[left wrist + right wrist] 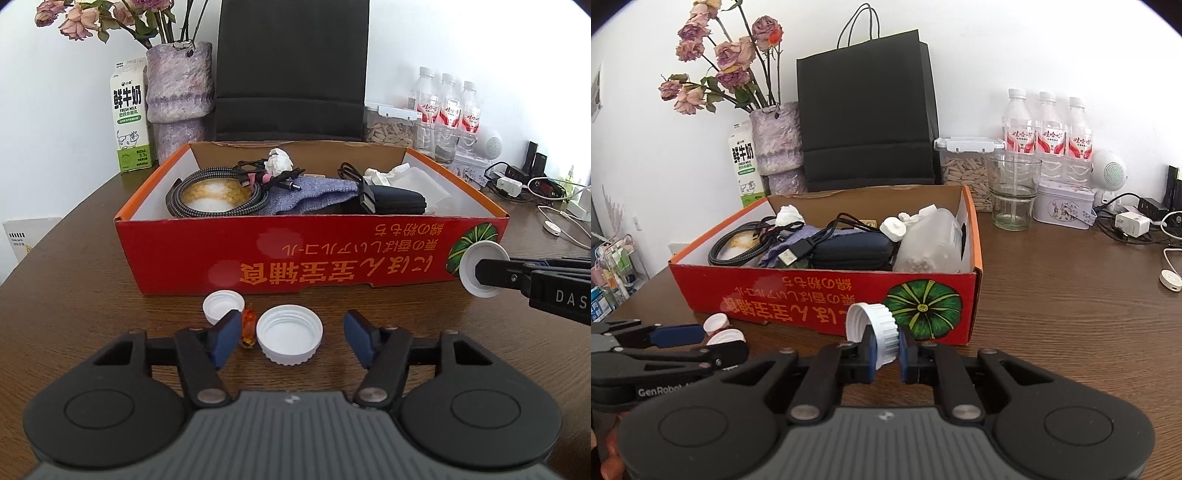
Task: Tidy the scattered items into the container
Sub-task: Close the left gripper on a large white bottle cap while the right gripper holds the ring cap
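A wide white bottle cap (289,339) lies mouth up on the brown table, in front of the red cardboard box (177,254). My left gripper (292,322) stands open around the cap, its blue pads (226,336) clear of the rim on both sides. To the left of it lie a smaller white cap (223,304) and a small orange wrapped piece (248,326). My right gripper (886,345) is shut on another white cap (881,328), held on edge above the table near the box's front wall (812,291). The box holds cables, a blue cloth, a dark pouch and crumpled tissue.
Behind the box stand a purple vase (777,140) with dried roses, a milk carton (130,118), a black paper bag (868,122), a seed container (964,173), a glass (1014,192), water bottles (1049,133) and a tin (1063,205). Chargers and cables (1130,225) lie at the far right.
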Demonstrator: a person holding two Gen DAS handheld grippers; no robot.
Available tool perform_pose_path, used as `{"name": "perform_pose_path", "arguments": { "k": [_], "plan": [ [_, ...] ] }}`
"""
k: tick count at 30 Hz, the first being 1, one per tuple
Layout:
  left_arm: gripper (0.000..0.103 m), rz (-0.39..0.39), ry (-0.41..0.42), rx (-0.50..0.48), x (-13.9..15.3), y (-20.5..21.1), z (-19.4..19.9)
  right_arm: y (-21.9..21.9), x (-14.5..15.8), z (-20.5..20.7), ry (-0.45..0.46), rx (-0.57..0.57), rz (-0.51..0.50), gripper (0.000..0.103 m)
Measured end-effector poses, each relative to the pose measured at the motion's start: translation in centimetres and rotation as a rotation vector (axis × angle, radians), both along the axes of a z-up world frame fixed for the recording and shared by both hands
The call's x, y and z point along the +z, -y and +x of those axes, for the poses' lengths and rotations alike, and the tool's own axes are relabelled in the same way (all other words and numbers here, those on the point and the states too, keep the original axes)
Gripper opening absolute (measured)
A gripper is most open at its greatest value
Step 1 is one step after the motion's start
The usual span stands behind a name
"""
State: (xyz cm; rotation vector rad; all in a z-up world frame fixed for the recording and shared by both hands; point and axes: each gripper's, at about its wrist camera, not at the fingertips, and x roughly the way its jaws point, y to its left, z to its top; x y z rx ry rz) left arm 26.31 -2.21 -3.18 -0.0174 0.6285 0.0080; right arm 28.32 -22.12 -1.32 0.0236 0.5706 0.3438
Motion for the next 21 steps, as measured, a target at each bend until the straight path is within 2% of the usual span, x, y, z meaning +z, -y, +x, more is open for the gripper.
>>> {"name": "perform_pose_path", "arguments": {
  "k": [5, 7, 21],
  "plan": [
    [0.063, 0.02, -0.04, 0.038, -0.7, 0.3, 0.7, 0.3, 0.1, -0.2, 0.002, 0.015, 0.004, 0.011],
    [0.051, 0.011, -0.047, 0.043, -0.9, 0.1, 0.8, 0.3, 0.2, -0.3, 0.004, 0.023, 0.004, 0.011],
    [0.05, -0.025, -0.016, 0.035, -0.5, -0.7, -0.5, 0.0, 0.3, -0.8, 0.012, 0.034, -0.004, 0.011]
  ]
}}
